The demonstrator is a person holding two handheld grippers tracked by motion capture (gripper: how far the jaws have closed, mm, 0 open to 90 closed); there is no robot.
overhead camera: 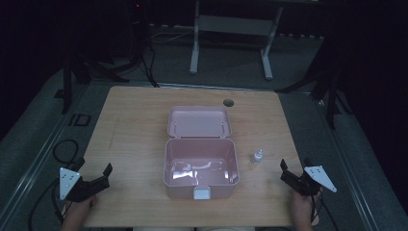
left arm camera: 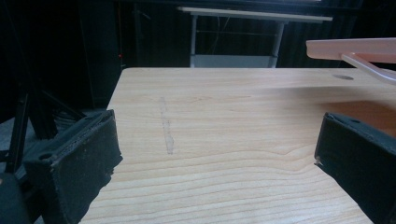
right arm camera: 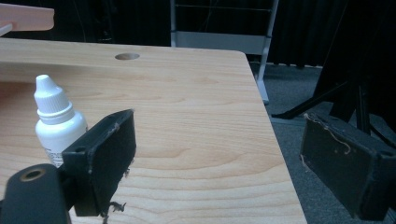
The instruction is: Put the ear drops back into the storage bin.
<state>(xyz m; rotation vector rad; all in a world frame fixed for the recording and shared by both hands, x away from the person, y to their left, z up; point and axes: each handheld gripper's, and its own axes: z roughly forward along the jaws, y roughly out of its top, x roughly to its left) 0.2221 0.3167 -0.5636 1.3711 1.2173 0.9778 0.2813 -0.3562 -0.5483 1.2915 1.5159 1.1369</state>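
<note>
A pink plastic box point(overhead camera: 200, 163) sits open in the middle of the wooden table point(overhead camera: 134, 125), its lid point(overhead camera: 198, 121) laid back behind it. A small white dropper bottle point(overhead camera: 256, 156) stands upright just right of the box; the right gripper view has the bottle point(right arm camera: 57, 122) close behind that gripper's left jaw. My left gripper point(overhead camera: 95, 176) rests near the table's front left, open and holding nothing, in its own view too point(left arm camera: 215, 154). At the front right my right gripper point(overhead camera: 294, 169) also stands open with nothing between its jaws point(right arm camera: 219, 158).
A round cable hole point(overhead camera: 228, 102) lies in the table behind the box. A white desk frame point(overhead camera: 231, 38) stands on the floor beyond the table. Dark stand legs point(overhead camera: 72, 77) flank both sides. Cables point(overhead camera: 62, 149) trail on the floor at the left.
</note>
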